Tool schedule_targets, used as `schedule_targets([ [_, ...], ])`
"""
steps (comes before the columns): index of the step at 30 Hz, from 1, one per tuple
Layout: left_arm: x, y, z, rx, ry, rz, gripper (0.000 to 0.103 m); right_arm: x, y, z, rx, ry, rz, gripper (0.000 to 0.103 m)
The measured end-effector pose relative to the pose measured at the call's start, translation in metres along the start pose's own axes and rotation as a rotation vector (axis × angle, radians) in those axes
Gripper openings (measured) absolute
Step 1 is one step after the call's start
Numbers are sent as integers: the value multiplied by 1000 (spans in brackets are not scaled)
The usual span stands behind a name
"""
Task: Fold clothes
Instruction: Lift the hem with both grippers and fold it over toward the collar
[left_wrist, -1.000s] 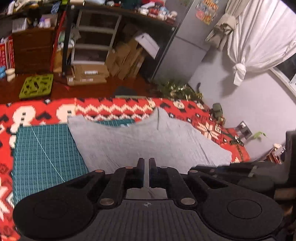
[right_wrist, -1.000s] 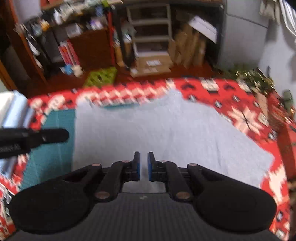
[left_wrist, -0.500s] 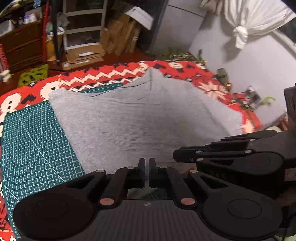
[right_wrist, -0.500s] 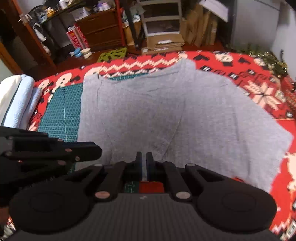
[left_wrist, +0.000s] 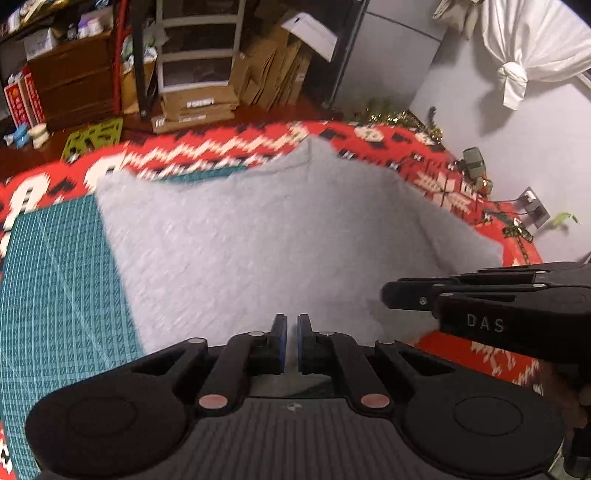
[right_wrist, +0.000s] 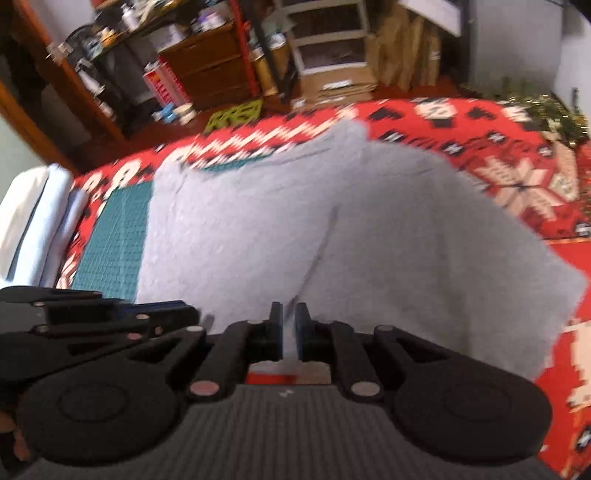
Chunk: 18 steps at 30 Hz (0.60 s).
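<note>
A grey garment (left_wrist: 258, 240) lies spread over a green cutting mat (left_wrist: 55, 295) on a red patterned cloth (left_wrist: 221, 147). My left gripper (left_wrist: 291, 338) is at the garment's near hem, its blue pads nearly together with the cloth edge pinched between them. In the right wrist view the same grey garment (right_wrist: 369, 240) shows a lengthwise crease. My right gripper (right_wrist: 289, 330) is at the near hem, its jaws opening, with a strip of grey cloth showing in the narrow gap. Each gripper appears side-on in the other's view: right gripper (left_wrist: 391, 295), left gripper (right_wrist: 192, 315).
A stack of folded white cloth (right_wrist: 33, 221) lies left of the green cutting mat (right_wrist: 114, 240). Beyond the table are cardboard boxes (left_wrist: 199, 103), drawers and cluttered shelves. A knotted white curtain (left_wrist: 535, 48) hangs at the right wall. A few small things lie at the red cloth's (right_wrist: 480, 129) far right edge.
Both grippers came down and tilted towards the table, side by side at the hem. The garment now lies flatter and fills more of each view. The right pads' gap widened slightly.
</note>
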<state>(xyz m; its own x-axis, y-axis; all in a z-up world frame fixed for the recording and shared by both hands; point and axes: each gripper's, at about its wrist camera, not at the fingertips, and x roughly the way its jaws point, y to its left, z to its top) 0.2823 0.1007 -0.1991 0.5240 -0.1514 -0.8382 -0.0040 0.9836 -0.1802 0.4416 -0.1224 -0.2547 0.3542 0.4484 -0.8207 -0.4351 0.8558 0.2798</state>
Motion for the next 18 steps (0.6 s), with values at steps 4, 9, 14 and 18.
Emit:
schedule_targets([
  [4, 8, -18, 14, -23, 6, -24, 6, -21, -25, 4, 67, -41, -79, 9],
  [9, 12, -56, 31, 11, 7, -93, 6, -46, -70, -5, 193, -51, -197, 9],
  [14, 23, -109, 39, 100, 42, -189, 6, -74, -121, -22, 320, -68, -287, 10],
  [18, 39, -156, 40, 214, 72, -236, 7, -94, -155, -33, 384, -83, -307, 12],
])
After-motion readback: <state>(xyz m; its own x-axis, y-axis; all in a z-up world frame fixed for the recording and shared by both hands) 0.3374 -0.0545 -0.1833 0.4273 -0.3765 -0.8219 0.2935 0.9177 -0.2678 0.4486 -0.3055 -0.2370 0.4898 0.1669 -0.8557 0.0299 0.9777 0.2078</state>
